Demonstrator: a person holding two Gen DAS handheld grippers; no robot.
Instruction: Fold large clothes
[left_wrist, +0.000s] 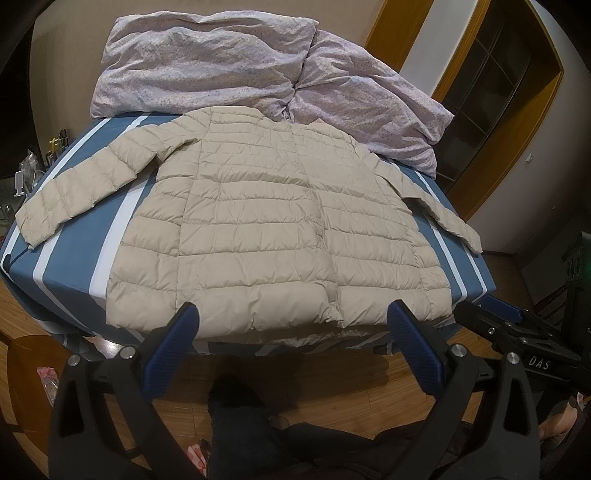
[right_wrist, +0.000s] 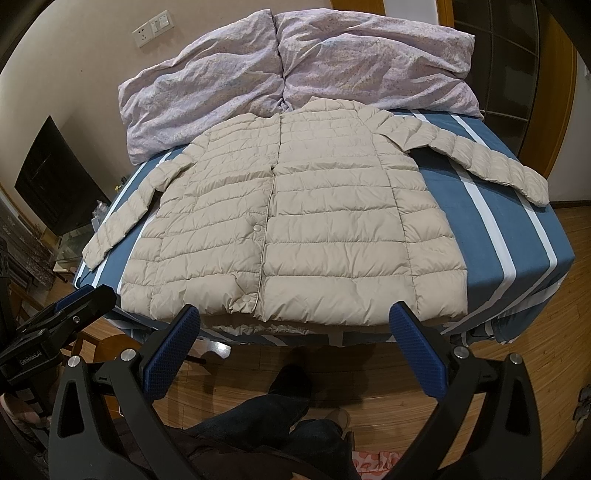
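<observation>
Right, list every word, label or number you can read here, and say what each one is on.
"DAS": small plate on the right gripper body, seen from the left wrist view.
"GenROBOT.AI", small and only just legible: label on the left gripper body.
Wall socket and switch plates: no readable text.

Bedroom with a wood floor (right_wrist: 554, 350)

A striped blue bed (right_wrist: 517, 236) stood against a beige wall (right_wrist: 92, 74); lilac duvet (right_wrist: 332, 66) at its head, wood-framed door (left_wrist: 491, 110) beside.

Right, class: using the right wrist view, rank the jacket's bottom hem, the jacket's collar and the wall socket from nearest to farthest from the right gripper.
From the right gripper:
1. Jacket's bottom hem, right at the fingertips, on the bed's near edge.
2. Jacket's collar, far end, against the lilac duvet.
3. Wall socket, upper left, behind the bed.
</observation>
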